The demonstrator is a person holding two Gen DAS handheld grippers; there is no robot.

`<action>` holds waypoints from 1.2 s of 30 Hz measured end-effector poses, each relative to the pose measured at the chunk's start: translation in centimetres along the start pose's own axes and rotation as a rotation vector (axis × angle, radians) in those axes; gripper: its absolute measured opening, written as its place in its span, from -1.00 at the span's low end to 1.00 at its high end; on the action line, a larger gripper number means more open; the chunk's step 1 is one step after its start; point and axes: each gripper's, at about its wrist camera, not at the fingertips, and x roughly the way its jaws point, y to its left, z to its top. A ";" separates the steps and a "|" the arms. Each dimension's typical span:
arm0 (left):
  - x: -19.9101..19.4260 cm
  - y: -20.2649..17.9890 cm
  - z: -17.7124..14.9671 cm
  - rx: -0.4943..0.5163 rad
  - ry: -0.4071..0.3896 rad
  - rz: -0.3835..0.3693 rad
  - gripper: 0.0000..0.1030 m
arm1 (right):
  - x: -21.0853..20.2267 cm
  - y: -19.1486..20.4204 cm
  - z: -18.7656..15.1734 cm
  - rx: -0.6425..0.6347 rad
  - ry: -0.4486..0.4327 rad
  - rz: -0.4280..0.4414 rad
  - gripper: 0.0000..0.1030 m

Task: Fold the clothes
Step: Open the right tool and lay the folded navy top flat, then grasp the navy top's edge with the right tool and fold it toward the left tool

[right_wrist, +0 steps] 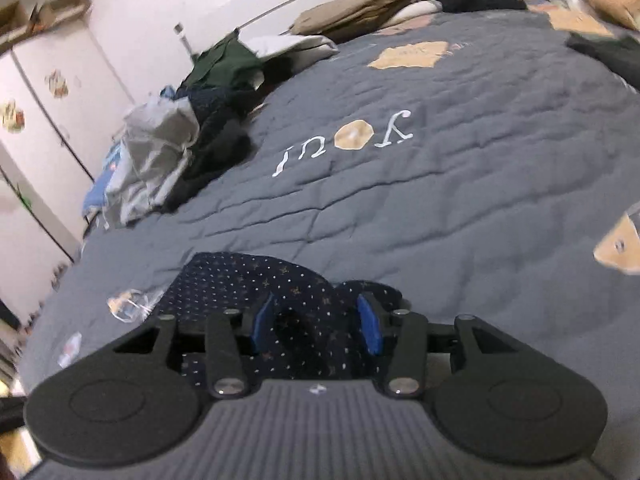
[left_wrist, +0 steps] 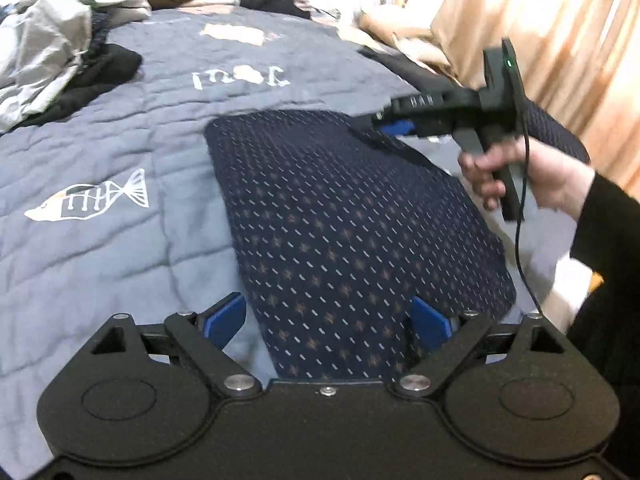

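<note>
Left gripper (left_wrist: 326, 316) over navy garment (left_wrist: 340, 232); only here, a hand (left_wrist: 532, 176).

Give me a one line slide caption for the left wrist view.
Open left gripper hovers over a navy patterned garment on a grey quilt as the right gripper works its far corner.

Grey quilt (right_wrist: 460, 200) with fish print (left_wrist: 92, 200); peach curtain (left_wrist: 540, 20); white wardrobe (right_wrist: 48, 120) with stickers.
</note>
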 end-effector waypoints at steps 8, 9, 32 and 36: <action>0.0 -0.4 0.6 -0.022 -0.011 0.015 0.73 | 1.6 -0.4 -0.6 0.090 0.033 0.016 -0.73; -0.1 -0.5 0.7 -0.022 -0.012 0.015 0.73 | 1.4 -0.3 -0.5 0.098 0.025 0.016 -0.76; -0.8 1.1 1.9 -0.120 -0.114 0.036 0.79 | -3.3 -0.6 0.7 0.084 -0.148 -0.072 -0.37; -1.2 0.3 2.1 -0.108 -0.155 0.021 0.86 | -4.1 1.8 0.4 0.032 -0.053 0.146 -0.32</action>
